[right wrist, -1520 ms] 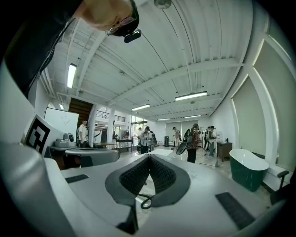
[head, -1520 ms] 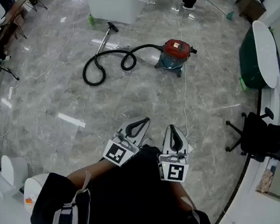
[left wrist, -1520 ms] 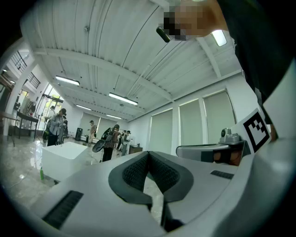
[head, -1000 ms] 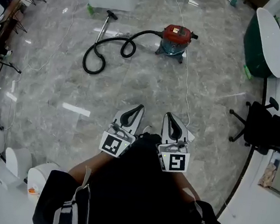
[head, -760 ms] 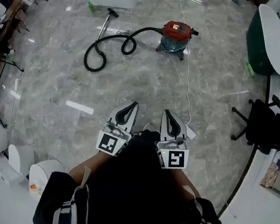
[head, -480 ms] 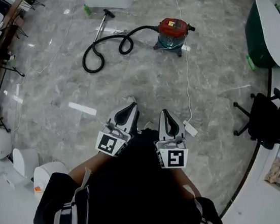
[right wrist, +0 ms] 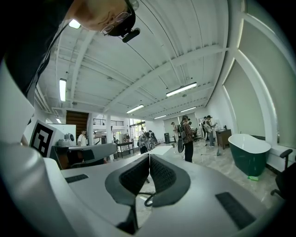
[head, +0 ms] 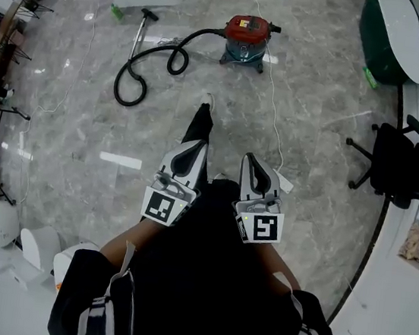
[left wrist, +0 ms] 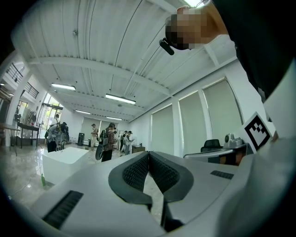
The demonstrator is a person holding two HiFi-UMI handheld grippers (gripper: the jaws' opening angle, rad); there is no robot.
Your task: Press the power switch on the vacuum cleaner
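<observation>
As left hand-held gripper and right hand-held gripper stay clenched empty, a leg nears the vacuum.

The head view looks steeply down onto the marble floor. Both gripper views sit close behind their own jaws, tilted up toward the ceiling; the right shares the green bathtub with the head view

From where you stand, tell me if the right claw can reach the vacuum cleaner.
Probably not: the vacuum cleaner sits far across the floor from the right claw. Only a thin cord lies between.
</observation>
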